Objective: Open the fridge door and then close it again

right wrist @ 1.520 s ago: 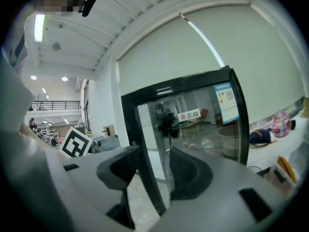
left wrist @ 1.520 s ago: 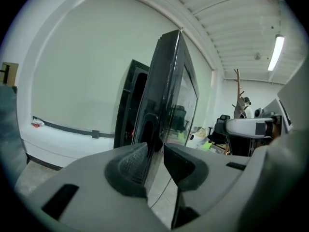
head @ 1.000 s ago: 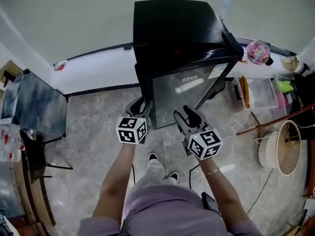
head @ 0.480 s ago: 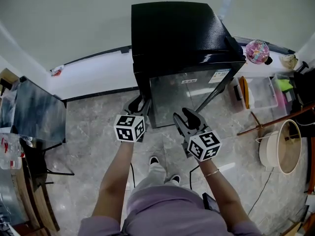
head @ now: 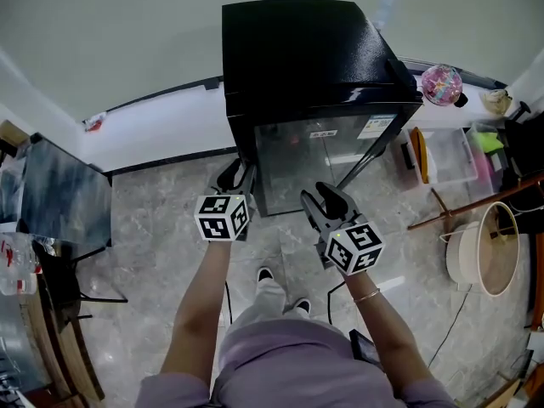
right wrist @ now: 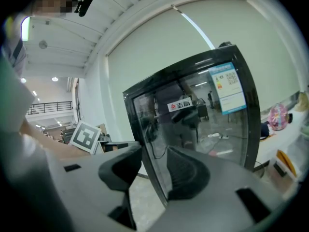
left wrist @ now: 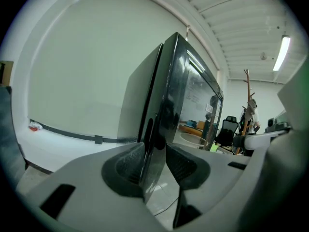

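Head view: black fridge [head: 297, 58] stands by the wall, glass door [head: 319, 155] close against it. Left gripper [head: 239, 177] fingers, just opening, straddle the door's edge; right gripper [head: 327, 202] fingers stand half-apart, empty.

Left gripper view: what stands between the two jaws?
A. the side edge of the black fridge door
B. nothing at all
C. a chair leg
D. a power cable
A: the dark side edge of the fridge door runs down between the pads of the left gripper, whose jaws have just been opening around it.
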Motion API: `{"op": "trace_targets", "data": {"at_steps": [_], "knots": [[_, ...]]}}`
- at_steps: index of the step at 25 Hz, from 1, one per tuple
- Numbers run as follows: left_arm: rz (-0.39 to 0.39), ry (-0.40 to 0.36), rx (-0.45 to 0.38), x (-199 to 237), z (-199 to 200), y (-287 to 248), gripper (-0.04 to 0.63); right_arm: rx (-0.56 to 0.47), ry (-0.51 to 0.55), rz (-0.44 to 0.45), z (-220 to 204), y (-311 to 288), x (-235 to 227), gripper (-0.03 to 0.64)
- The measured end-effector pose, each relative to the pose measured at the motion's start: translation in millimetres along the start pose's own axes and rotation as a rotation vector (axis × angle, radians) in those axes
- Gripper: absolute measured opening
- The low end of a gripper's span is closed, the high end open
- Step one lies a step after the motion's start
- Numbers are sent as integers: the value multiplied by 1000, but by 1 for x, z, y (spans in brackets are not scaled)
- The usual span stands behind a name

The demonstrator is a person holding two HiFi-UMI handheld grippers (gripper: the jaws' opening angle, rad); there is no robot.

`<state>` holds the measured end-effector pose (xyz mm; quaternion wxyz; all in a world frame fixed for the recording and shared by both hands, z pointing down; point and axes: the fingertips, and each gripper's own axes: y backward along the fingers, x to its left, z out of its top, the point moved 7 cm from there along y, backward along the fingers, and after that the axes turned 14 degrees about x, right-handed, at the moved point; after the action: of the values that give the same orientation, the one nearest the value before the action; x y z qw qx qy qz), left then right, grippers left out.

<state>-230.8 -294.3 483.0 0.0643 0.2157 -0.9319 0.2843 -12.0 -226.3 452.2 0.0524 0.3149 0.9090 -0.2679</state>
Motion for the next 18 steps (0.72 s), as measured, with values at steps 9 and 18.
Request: {"op": "trace_targets", "data": {"at_steps": [9,18], "knots": [[48,7,-12,-23,-23,38,94,-11,-4,-4,-8,31,4,150],[47,-18,-21,-67,-44,68,30,-22,15,-15,-21,71,12,110]]}}
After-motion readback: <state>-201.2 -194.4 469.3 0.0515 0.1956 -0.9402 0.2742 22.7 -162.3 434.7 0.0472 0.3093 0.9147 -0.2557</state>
